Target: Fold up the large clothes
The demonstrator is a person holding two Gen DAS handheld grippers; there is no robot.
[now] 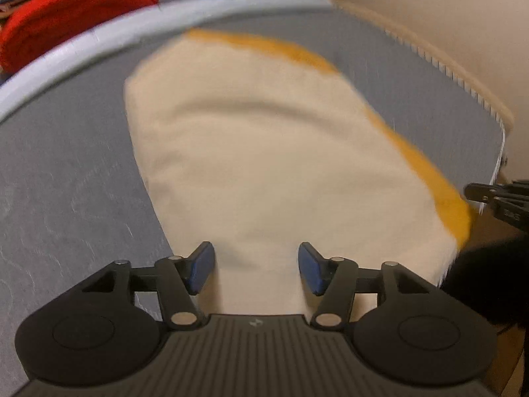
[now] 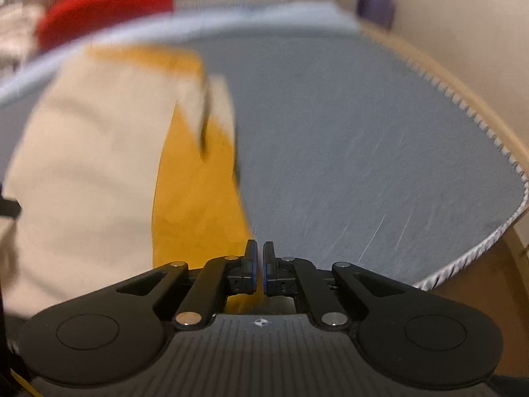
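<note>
cream garment [image 1: 258,152] with orange trim spread flat on grey desk [image 1: 66,178], filling centre of left wrist view. left gripper [image 1: 256,268] parted above its near edge, pads clear of cloth. right gripper [image 2: 259,268] closed, nothing visibly pinched, orange fold at 10 o'clock. red bundle [image 1: 66,13] at 11 o'clock beyond desk.

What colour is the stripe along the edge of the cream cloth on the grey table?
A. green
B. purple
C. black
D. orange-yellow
D. An orange-yellow band runs along the far and right edges of the cream cloth, which lies on the grey table.
</note>
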